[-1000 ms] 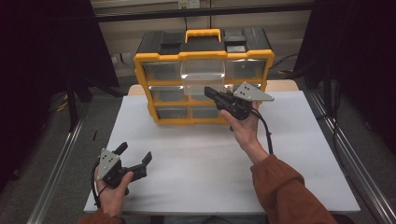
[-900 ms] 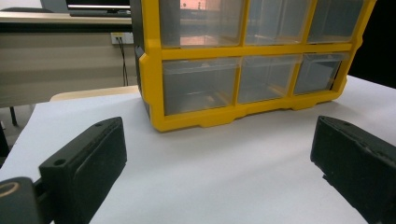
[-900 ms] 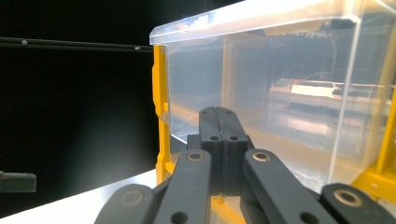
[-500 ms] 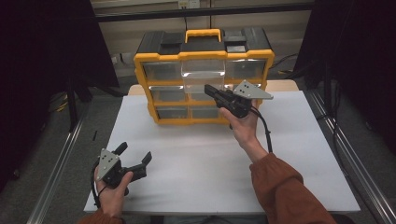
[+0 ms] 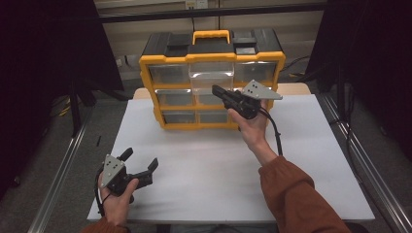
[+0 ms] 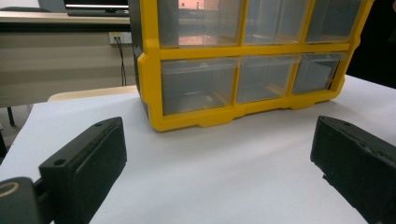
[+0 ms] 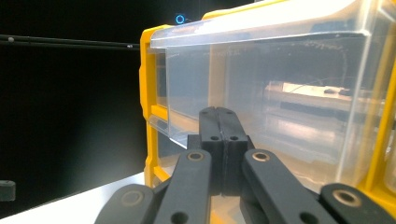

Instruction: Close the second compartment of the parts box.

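**Hardly anything shifting: top drawer sticking out, clenched claw at its front**

Since the earlier frames, only my right claw is creeping a touch up and to the left along the cabinet front; everything else is sitting where it was.

Starting at the left, my left claw (image 5: 141, 159) is resting low over the near corner of the white table (image 5: 209, 184), well apart from the work. Its jaws are spreading wide with nothing between them, and in the left gripper view they are framing the bottom row of drawers from a distance.

Moving to the middle, the yellow cabinet (image 5: 145, 87) is standing upright at the far edge of the table. Its top middle drawer (image 5: 209, 73) is jutting out past its neighbours, while the other clear drawers are sitting flush.

Moving right, my right claw (image 5: 216, 91) is staying clenched on nothing, tips pressed together and pointing at the lower front of that drawer. In the right gripper view the clear wall is looming just beyond the tips; whether they are touching it I cannot tell.

As I am judging it, the job is partway along: the drawer is partly out and nothing is being carried. With shut jaws I am probably nudging the drawer, so seating it home or drawing it further is what is remaining.
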`<state>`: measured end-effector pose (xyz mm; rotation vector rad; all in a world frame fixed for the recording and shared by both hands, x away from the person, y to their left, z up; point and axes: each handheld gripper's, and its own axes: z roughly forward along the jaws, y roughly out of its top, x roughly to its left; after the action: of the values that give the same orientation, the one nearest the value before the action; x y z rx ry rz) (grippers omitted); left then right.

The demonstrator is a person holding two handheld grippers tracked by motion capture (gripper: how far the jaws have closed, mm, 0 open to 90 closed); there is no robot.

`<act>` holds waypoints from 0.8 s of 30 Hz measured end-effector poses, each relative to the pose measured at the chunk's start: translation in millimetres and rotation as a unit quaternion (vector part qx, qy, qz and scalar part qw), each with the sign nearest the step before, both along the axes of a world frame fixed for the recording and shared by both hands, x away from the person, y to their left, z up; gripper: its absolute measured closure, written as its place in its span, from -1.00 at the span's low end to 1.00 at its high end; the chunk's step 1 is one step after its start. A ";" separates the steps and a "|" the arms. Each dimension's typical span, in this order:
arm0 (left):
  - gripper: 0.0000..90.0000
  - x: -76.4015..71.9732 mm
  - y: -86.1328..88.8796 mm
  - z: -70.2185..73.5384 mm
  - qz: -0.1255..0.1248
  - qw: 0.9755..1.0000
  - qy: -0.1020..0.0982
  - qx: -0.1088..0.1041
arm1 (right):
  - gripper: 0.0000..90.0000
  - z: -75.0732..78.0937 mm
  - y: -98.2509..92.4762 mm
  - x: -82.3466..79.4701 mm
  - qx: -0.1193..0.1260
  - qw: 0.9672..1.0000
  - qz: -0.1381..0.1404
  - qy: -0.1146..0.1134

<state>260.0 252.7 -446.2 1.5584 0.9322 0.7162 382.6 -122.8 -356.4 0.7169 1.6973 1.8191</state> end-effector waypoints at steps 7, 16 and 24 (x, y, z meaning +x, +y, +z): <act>-0.92 0.2 0.8 -0.2 0.000 1.000 -0.003 -0.004 | 1.00 0.6 0.4 2.4 -0.003 1.000 -0.005 -0.001; -0.92 -0.3 0.6 0.1 0.004 1.000 -0.003 -0.001 | 1.00 0.3 0.9 5.3 -0.002 1.000 -0.009 0.000; -0.92 0.0 -0.6 -0.1 0.004 1.000 -0.002 -0.013 | 1.00 0.7 2.9 9.4 -0.002 1.000 -0.013 0.000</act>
<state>260.0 252.2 -446.4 1.5301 0.9410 0.7094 392.0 -119.9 -355.6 0.7341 1.6847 1.7973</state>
